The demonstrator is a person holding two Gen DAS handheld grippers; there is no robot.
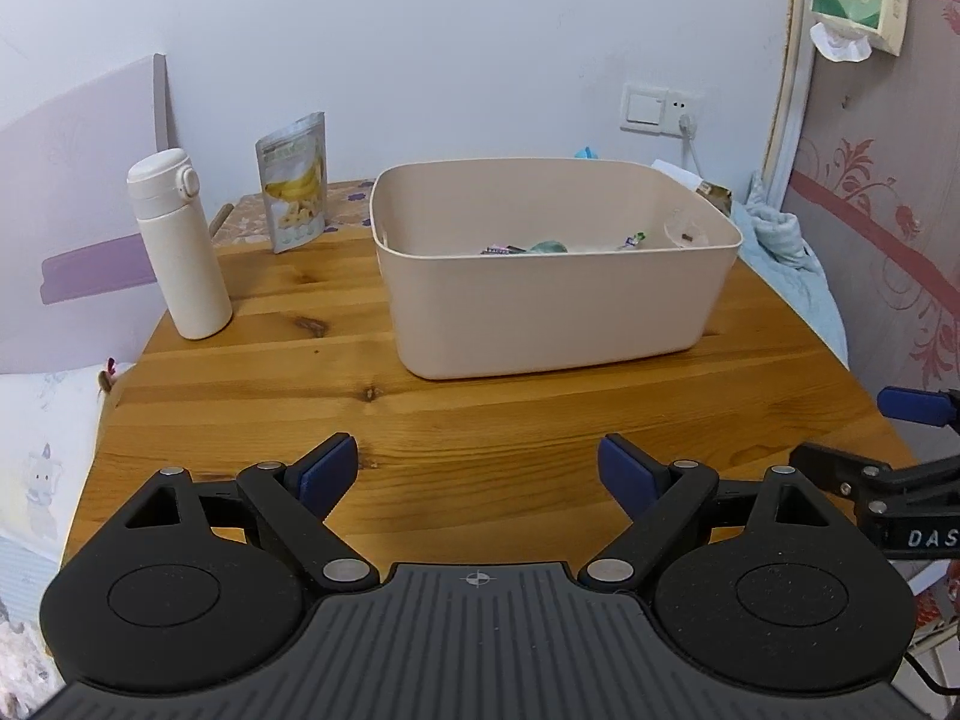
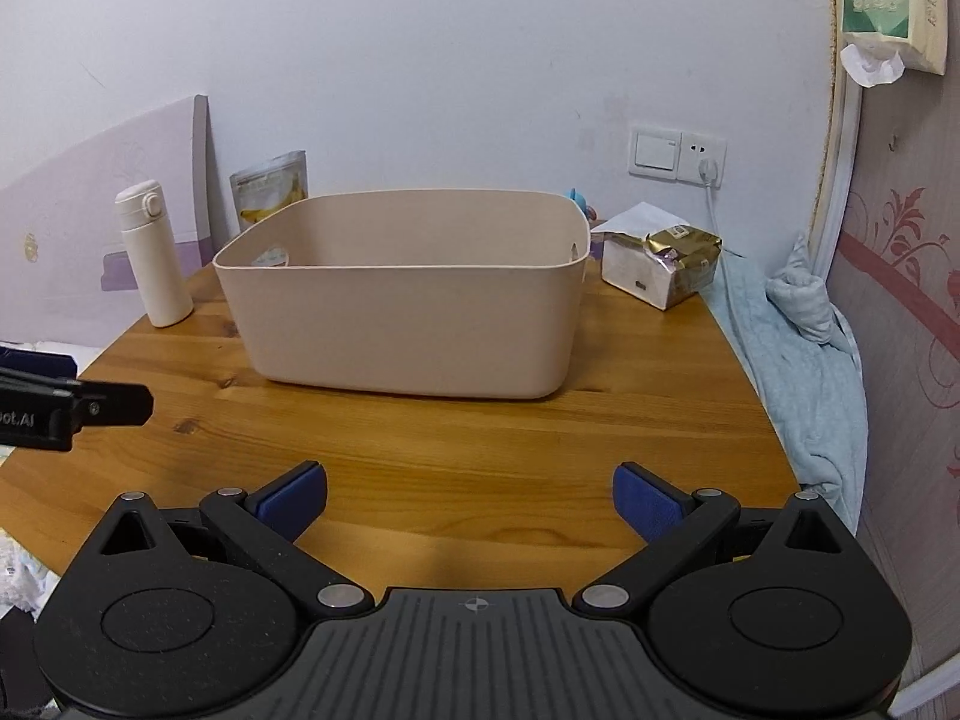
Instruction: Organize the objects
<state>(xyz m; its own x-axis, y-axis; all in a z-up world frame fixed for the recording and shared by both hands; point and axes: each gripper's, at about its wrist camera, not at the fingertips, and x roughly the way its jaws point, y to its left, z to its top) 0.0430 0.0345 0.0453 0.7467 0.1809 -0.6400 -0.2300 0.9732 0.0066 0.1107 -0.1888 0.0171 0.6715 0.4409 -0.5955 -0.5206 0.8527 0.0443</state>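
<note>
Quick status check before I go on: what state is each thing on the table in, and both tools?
Left tool: open, empty.
Right tool: open, empty.
Bin: upright, open top, a few small items inside.
Bottle: upright, lid closed, left of the bin.
Snack pouch: standing, behind the bottle and bin.
Gold-wrapped pack: lying right of the bin, wrapper crumpled.

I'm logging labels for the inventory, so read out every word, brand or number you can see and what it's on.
"DAS": white letters on the right gripper body, cut off at the picture's edge.
"oot.AI": white letters on the left gripper body, start cut off.
Banana snack pouch: print too small to read.
Tissue pack on the wall: characters blurred.
Gold-wrapped packet: label unreadable.
</note>
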